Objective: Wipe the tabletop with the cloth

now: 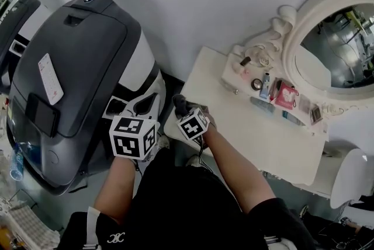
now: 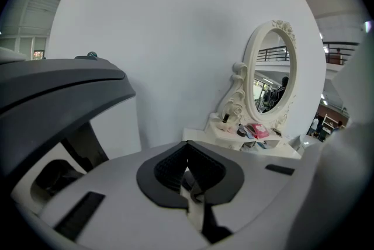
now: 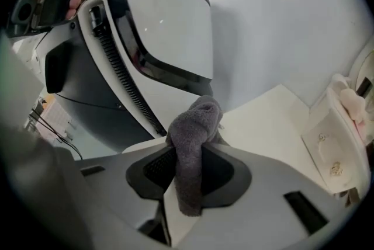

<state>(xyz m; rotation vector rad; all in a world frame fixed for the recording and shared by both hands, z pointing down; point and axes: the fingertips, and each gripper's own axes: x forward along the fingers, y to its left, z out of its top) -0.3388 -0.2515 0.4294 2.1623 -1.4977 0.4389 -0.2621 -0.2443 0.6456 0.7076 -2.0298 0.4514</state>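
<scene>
My right gripper (image 3: 188, 156) pinches a grey terry cloth (image 3: 196, 121) at the white tabletop's (image 1: 236, 111) near-left corner. My left gripper (image 2: 188, 172) is closed and empty.

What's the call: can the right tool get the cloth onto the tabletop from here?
Probably yes. The right tool is shut on the grey cloth at the tabletop's near corner, and the surface ahead of it looks bare. Small items crowd only the far edge by the mirror.
</scene>
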